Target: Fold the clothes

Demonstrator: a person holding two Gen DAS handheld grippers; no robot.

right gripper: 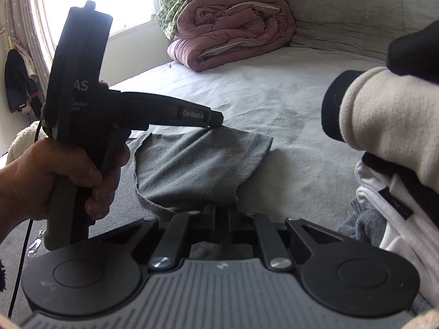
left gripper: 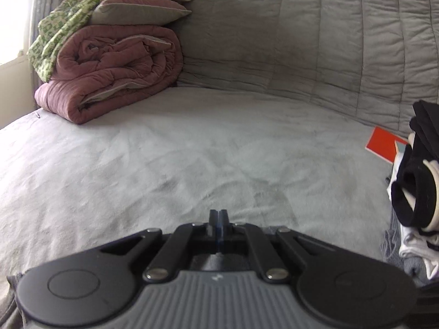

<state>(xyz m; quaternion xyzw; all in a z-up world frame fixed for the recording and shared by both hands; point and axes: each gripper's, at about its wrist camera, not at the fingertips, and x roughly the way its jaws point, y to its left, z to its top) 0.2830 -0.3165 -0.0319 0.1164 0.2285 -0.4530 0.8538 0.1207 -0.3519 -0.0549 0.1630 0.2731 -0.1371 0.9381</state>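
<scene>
The left gripper (left gripper: 219, 215) sits low in the middle, its jaws pressed together with nothing showing between the tips. Ahead lies a pale grey bedspread (left gripper: 170, 164), wrinkled and bare in the middle. Far left — a rolled pink quilt (left gripper: 115, 74) with a pillow (left gripper: 140, 9) and a green patterned cloth (left gripper: 63, 30) piled on top. At the right edge, a stack of black and white clothes (left gripper: 419, 189), an orange card (left gripper: 382, 144) just behind it.
</scene>
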